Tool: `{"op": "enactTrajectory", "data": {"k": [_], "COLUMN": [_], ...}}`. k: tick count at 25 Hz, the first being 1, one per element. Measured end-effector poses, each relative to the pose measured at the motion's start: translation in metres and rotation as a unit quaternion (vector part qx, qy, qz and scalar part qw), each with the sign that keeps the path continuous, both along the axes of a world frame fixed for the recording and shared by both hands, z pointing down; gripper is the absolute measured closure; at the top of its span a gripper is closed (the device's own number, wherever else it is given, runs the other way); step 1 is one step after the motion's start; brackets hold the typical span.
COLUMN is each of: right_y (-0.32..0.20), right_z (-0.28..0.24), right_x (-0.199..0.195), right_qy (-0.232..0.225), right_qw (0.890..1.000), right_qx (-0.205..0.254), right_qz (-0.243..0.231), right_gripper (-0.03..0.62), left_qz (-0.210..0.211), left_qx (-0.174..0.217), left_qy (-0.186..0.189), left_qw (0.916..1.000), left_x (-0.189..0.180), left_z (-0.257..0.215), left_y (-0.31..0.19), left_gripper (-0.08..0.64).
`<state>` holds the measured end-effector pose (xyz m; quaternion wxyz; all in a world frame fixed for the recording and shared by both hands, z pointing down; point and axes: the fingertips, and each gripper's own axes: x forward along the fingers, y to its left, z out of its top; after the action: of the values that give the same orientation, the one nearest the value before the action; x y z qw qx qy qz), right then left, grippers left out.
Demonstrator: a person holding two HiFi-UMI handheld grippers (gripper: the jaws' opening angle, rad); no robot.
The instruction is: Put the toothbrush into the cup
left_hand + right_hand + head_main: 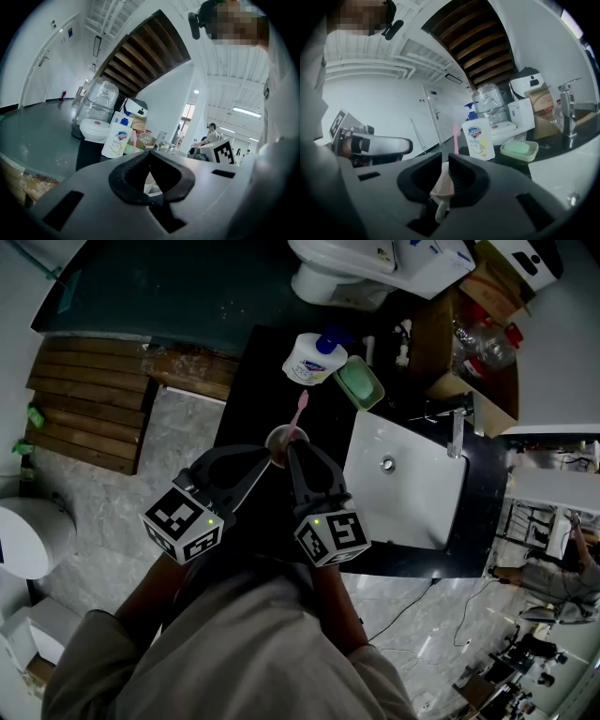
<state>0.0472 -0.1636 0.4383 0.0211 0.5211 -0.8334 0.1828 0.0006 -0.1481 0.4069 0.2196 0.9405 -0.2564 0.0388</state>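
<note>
A small cup (278, 437) stands on the black counter (251, 381), and the head view shows both grippers meeting at it. A pink toothbrush (298, 415) rises out of the cup, head end up. My right gripper (289, 448) is shut on its handle; in the right gripper view the toothbrush (455, 136) runs up between the nearly closed jaws of that gripper (444, 161). My left gripper (270, 457) comes in from the left, and its tips (149, 157) meet over the white cup wall (151, 183), pinching the rim. The cup's inside is hidden.
Behind the cup stand a white soap bottle (314, 359) with a blue pump and a green soap dish (359, 382). A white sink (403, 479) with a faucet (457, 432) lies to the right. A cardboard box (478, 343) sits at the back right, wooden slats (89, 399) at the left.
</note>
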Motion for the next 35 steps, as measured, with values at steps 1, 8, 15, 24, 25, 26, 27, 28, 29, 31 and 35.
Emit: {"op": "enactTrajectory", "data": {"k": [1,8,15,24,25,26,27,28,29,31,35], "right_y": [0.001,0.004,0.011,0.018,0.018,0.019,0.019,0.020,0.021,0.022,0.025], "right_z": [0.000,-0.003,-0.006,-0.013,-0.014,-0.015,-0.016,-0.016,-0.017,-0.019,-0.028], "right_x": [0.000,0.003,0.005,0.004,0.005,0.005,0.005,0.005,0.005,0.005,0.007], "right_qy": [-0.002,0.006,0.002,-0.005,-0.006,-0.007,-0.007,-0.008,-0.008,-0.010,-0.007], "right_qw": [1.000,1.000,1.000,1.000,1.000,1.000,1.000,1.000,1.000,1.000,1.000], "right_qx": [-0.001,0.000,0.003,0.009,0.010,0.011,0.012,0.012,0.013,0.015,0.026], "right_qz": [-0.001,-0.006,-0.008,-0.015,-0.014,-0.014,-0.014,-0.016,-0.017,-0.018,-0.013], "right_gripper": [0.540,0.561,0.581,0.583,0.583,0.583,0.583,0.583,0.584,0.583,0.584], "left_qz": [0.000,0.002,0.002,0.008,0.008,0.008,0.009,0.009,0.009,0.010,0.010], "left_qx": [0.000,-0.002,0.006,0.002,0.002,0.001,0.001,0.000,0.000,-0.001,-0.001], "left_qy": [0.000,0.004,0.002,0.006,0.006,0.006,0.006,0.006,0.006,0.006,0.008], "left_qw": [1.0000,1.0000,1.0000,0.9999,0.9999,0.9999,0.9999,0.9999,0.9999,0.9999,0.9999], "left_x": [0.000,0.001,0.003,0.007,0.007,0.007,0.007,0.007,0.007,0.007,0.007], "left_z": [0.000,0.000,-0.003,-0.003,-0.002,-0.002,-0.002,-0.001,-0.001,-0.001,-0.002], "left_y": [0.000,0.000,0.000,0.001,0.002,0.002,0.002,0.003,0.003,0.005,0.005], "left_gripper": [0.549,0.549,0.549,0.549,0.549,0.549,0.549,0.549,0.549,0.549,0.549]}}
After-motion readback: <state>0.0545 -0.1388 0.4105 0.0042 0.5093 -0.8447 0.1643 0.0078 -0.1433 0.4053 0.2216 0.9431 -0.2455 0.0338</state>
